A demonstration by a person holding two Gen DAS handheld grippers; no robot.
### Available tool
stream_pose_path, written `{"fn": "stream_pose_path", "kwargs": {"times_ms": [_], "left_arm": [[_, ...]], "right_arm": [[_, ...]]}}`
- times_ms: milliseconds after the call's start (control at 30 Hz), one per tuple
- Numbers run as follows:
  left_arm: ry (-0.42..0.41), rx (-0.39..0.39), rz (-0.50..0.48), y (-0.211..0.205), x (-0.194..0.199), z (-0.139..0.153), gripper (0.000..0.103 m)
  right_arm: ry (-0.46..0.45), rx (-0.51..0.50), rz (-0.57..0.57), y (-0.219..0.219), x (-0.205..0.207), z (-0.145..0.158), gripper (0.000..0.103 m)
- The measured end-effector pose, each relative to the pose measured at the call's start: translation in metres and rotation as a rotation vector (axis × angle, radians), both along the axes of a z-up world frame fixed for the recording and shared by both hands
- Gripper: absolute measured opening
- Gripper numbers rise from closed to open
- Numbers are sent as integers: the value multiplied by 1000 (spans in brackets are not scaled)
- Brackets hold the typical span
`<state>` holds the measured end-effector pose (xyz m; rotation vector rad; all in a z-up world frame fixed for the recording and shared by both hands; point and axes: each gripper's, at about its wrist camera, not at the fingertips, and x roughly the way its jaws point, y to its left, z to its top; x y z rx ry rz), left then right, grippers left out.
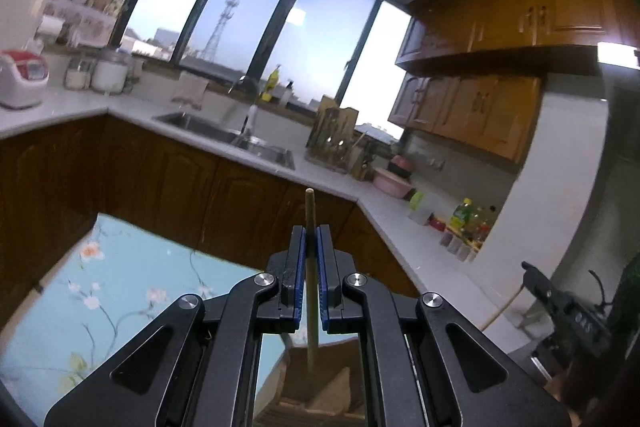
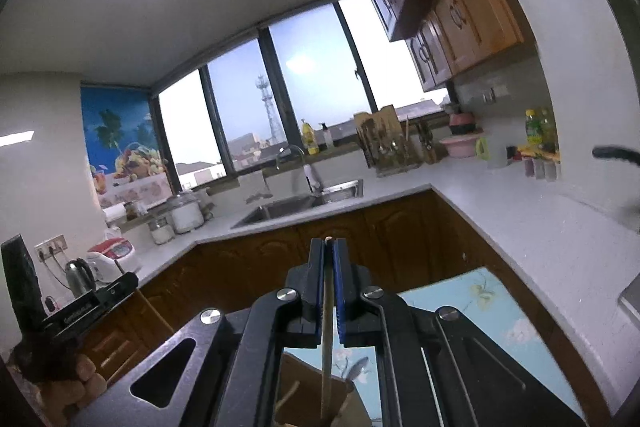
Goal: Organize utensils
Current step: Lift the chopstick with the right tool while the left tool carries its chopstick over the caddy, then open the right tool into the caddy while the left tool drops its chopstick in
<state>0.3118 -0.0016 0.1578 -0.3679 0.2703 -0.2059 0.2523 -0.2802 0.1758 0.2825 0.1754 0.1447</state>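
Observation:
My left gripper [image 1: 310, 233] is shut on a wooden stick-like utensil handle [image 1: 310, 211] that stands upright between the blue pads; its lower end drops into a brown holder [image 1: 304, 379] below the jaws. My right gripper [image 2: 329, 247] is shut on a thin pale chopstick-like utensil [image 2: 326, 339] whose lower end reaches into a brown cardboard-coloured holder [image 2: 320, 399]. A metal spoon [image 2: 356, 367] lies on the table beside that holder. The other gripper shows at the right edge of the left wrist view [image 1: 560, 303] and at the left edge of the right wrist view [image 2: 80, 307].
A table with a light blue floral cloth [image 1: 120, 287] lies below. A white counter [image 2: 520, 219] with a sink [image 2: 296, 205], a utensil rack [image 2: 384, 143], bottles, jars and a rice cooker [image 1: 20, 79] runs around the kitchen under windows and wooden cabinets.

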Motion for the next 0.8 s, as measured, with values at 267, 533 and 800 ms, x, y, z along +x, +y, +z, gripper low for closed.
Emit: {"fn": "stream_pose_path", "kwargs": {"times_ms": [267, 533, 800], "left_arm": [[71, 8, -22, -11, 11, -50, 4], [135, 39, -73, -16, 16, -69, 5], [151, 66, -83, -17, 17, -66, 6]], "right_arm": [[46, -5, -6, 8, 11, -49, 5], [128, 2, 4, 3, 21, -69, 5], [165, 21, 10, -3, 27, -70, 6]]}}
